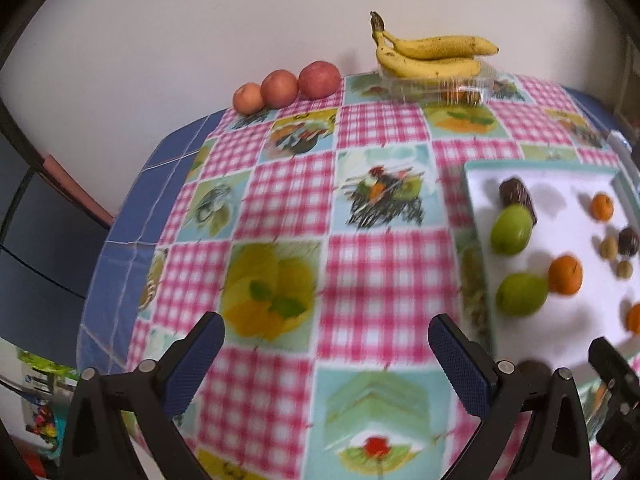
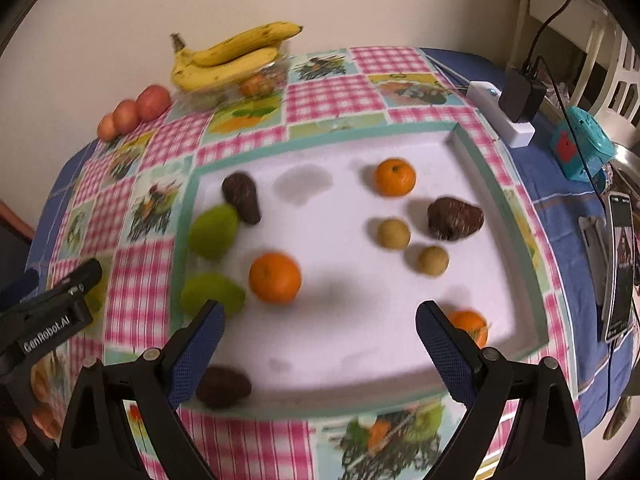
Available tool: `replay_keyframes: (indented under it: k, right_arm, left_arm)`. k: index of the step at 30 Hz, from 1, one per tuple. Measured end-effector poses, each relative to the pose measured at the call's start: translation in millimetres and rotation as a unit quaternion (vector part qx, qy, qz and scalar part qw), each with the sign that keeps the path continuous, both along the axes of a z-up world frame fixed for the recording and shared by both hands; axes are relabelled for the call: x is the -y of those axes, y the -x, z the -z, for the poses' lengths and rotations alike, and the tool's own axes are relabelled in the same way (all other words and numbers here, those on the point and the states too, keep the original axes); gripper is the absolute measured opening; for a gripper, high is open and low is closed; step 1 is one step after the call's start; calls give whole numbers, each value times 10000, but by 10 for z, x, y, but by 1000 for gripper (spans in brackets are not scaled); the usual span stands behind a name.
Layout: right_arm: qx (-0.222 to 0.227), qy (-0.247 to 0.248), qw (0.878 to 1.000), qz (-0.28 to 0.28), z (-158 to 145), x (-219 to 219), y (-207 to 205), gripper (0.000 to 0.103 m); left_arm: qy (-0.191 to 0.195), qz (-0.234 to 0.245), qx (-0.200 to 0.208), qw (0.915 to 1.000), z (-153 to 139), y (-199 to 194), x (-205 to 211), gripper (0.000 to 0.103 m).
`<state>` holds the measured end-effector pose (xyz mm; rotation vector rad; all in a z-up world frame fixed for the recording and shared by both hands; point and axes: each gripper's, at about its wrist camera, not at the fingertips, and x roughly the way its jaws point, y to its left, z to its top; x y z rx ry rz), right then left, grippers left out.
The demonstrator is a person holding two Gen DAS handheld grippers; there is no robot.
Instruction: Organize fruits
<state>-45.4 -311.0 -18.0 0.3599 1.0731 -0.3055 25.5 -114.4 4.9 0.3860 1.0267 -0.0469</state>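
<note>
A white foam tray (image 2: 360, 344) lies on the checked tablecloth and holds loose fruit: an orange (image 2: 275, 278), a second orange (image 2: 395, 177), a third orange (image 2: 468, 322) by my right finger, two green fruits (image 2: 213, 230) (image 2: 212, 294), dark brown fruits (image 2: 242, 196) (image 2: 454, 218) (image 2: 223, 387) and two small tan fruits (image 2: 394, 233) (image 2: 433, 260). My right gripper (image 2: 320, 332) is open and empty above the tray's near part. My left gripper (image 1: 326, 344) is open and empty over the cloth, left of the tray (image 1: 560, 332). Bananas (image 1: 432, 54) and three red apples (image 1: 286, 86) sit at the far edge.
The bananas rest on a clear plastic box (image 1: 440, 86) with fruit inside. At the right are a white power strip (image 2: 502, 114) with a black adapter, a teal toy (image 2: 580, 146) and a phone (image 2: 618, 268). A wall stands behind the table.
</note>
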Motion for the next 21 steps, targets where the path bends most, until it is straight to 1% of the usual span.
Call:
replay_keyframes:
  k: [2,8,11,15,21]
  right_arm:
    - [-12,-4,10000,-51,11,-64,55,96]
    - [-82,165,9996,-235,48,-272,250,96]
    - [-88,133,9996,-229,68,-315,343,96]
    - [-72,75,9997,-210,74,-350,437,96]
    - [27,113,9998,-175,34,-369,521,96]
  left_arm:
    - [-69,-22,-47,10000,6,74,-81,103]
    - [3,28,-24,10000,-33,294,-289,103]
    - [-26,75,-30,10000,-25,368,-346,103]
    - [159,20,-248,9996,7,392,-436,103]
    - [278,-18,-322,9991,17,366,-488,103]
